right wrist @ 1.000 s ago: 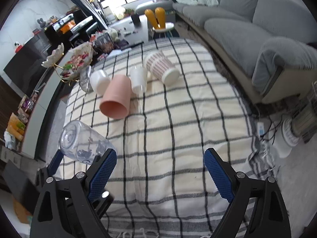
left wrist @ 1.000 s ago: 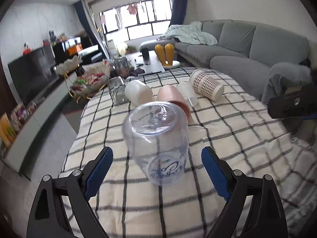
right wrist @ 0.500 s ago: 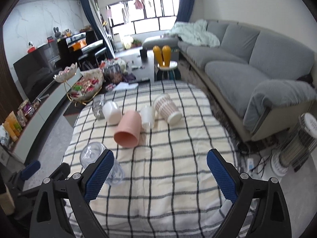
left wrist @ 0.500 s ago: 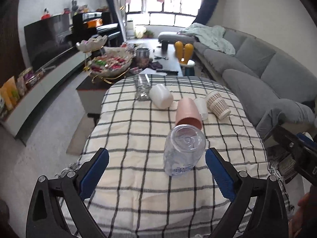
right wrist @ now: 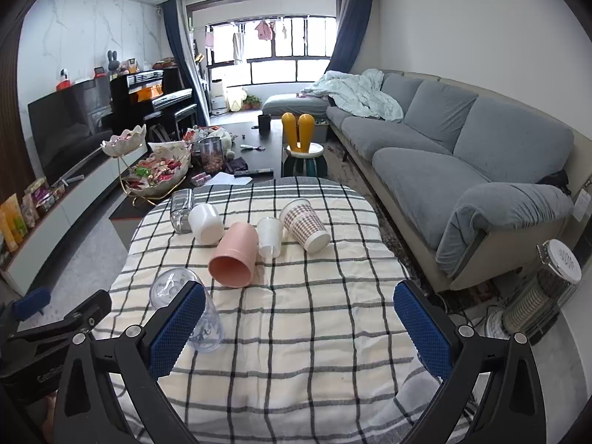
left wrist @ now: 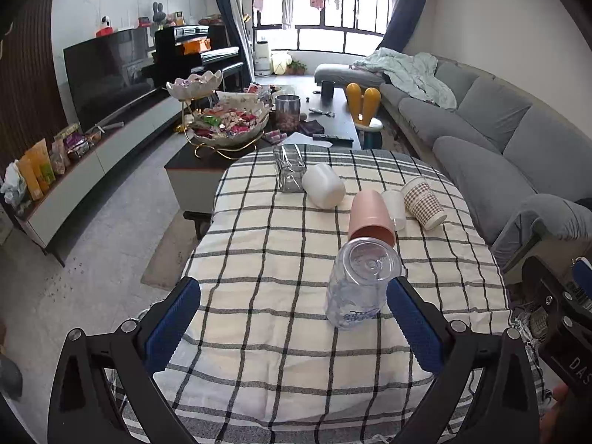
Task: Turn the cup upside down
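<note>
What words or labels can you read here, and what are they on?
"DAS": on the right gripper's black body, cut off by the frame edge.
Blue script on the clear cup: unreadable.
Raised lettering on the left gripper's body: unreadable.
Snack packets by the TV: too small.

Daylight pours in from the big window (right wrist: 273,55) at the far end, which is blown out white. The room is evenly bright with soft, faint shadows. Both views bend strongly at the edges, with black corners. The sofa (right wrist: 462,159) stays sharp; nothing looks blurred.
</note>
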A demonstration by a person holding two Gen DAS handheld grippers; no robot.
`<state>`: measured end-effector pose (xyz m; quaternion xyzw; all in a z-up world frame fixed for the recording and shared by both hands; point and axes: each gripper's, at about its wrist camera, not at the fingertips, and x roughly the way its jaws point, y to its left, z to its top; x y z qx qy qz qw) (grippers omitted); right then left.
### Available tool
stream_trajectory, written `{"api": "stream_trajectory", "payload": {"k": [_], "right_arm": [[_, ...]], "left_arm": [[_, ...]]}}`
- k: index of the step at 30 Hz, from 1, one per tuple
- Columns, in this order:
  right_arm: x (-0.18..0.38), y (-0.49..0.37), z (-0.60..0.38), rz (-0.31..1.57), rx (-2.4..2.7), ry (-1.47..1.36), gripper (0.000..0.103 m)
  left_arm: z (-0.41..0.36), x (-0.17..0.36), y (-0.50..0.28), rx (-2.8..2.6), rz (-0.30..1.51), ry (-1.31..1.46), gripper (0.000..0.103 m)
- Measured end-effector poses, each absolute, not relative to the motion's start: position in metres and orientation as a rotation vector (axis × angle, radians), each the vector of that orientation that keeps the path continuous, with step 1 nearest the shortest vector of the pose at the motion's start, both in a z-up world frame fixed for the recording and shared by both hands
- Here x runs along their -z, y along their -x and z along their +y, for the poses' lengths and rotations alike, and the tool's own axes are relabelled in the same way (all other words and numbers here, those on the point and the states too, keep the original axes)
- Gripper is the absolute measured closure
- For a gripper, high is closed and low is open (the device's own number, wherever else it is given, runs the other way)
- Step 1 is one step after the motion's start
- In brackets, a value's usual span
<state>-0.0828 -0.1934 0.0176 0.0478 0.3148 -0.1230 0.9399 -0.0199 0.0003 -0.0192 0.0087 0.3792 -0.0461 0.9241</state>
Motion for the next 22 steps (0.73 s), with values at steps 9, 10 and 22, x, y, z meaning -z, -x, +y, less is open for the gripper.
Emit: {"api": "stream_trajectory", "payload": {"k": [9,10,22], "right_arm": [[-0.015,0.0812,-0.1939,0.654,0.247,-0.103,0.001],[-0.0145,0.0811,-0.1939,0.655,0.245,-0.104,0.001],[-0.0132,0.0819,-0.1933,0.655,0.237,-0.108,0.001]], "left_arm": [[-0.0014,0.0179,0.0196,0.094,0.778,-0.026,0.0],[-0.0014,0.018,0.0197,0.095,0.779,-0.023,0.0],[0.0012,0.0164,0.0209,0.103,0.785,-0.015,0.0]]}}
